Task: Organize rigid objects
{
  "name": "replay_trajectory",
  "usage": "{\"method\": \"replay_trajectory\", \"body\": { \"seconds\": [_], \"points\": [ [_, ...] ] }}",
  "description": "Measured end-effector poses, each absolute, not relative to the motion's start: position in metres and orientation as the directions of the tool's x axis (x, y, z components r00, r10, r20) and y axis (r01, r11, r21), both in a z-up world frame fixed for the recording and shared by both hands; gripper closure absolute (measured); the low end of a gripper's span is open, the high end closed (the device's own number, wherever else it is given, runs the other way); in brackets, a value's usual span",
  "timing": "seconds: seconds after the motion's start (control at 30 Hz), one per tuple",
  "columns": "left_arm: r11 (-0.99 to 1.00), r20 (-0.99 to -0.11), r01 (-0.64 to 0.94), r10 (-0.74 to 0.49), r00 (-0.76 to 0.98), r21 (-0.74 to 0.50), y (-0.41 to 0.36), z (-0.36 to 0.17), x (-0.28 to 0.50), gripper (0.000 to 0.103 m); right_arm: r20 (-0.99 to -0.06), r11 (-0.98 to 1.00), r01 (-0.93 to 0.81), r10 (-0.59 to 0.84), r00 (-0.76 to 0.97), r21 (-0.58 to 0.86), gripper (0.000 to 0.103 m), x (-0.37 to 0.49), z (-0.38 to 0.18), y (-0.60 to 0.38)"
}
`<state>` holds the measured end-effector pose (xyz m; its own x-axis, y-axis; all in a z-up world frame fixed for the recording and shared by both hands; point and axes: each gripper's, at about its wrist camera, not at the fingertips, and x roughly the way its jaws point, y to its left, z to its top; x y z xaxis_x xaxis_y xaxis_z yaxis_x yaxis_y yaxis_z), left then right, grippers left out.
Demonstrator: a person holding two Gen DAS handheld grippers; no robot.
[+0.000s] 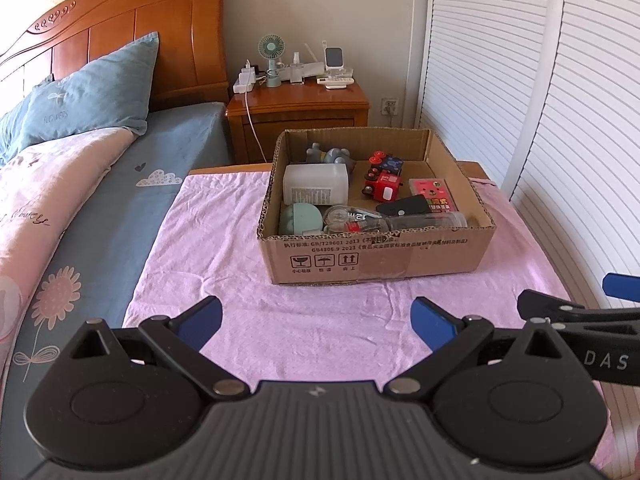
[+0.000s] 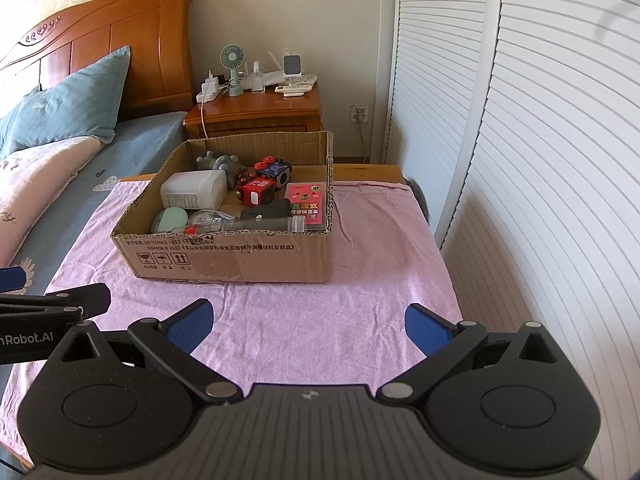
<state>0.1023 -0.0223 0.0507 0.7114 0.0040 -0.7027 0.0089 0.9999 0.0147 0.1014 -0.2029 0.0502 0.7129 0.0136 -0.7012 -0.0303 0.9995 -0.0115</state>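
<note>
A cardboard box (image 1: 376,258) (image 2: 232,256) stands on the pink cloth. It holds a white jug (image 1: 316,188) (image 2: 194,190), a mint round object (image 1: 300,218), a clear bottle (image 1: 400,224) (image 2: 248,225), red toy blocks (image 1: 382,184) (image 2: 258,190), a grey toy (image 1: 330,156), a black remote (image 1: 404,206) and a pink card pack (image 1: 432,192) (image 2: 306,204). My left gripper (image 1: 316,324) is open and empty, near the cloth's front. My right gripper (image 2: 308,326) is open and empty beside it; its fingers (image 1: 560,308) show at the right of the left wrist view.
The pink cloth (image 1: 224,248) (image 2: 384,248) covers a wooden table. A bed (image 1: 92,200) with blue pillows lies to the left. A nightstand (image 1: 296,116) with a fan and small items stands behind. White louvred doors (image 2: 540,160) run along the right.
</note>
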Motion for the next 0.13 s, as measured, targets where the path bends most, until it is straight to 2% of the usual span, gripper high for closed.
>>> {"method": "replay_trajectory", "body": {
  "seconds": [0.13],
  "points": [
    [1.0, -0.703, 0.009, 0.004, 0.711, 0.015, -0.0232, 0.0511, 0.1025, 0.003, -0.702, 0.999, -0.031, 0.016, 0.711, -0.008, 0.0, 0.1012, 0.0498, -0.2028]
  ]
}}
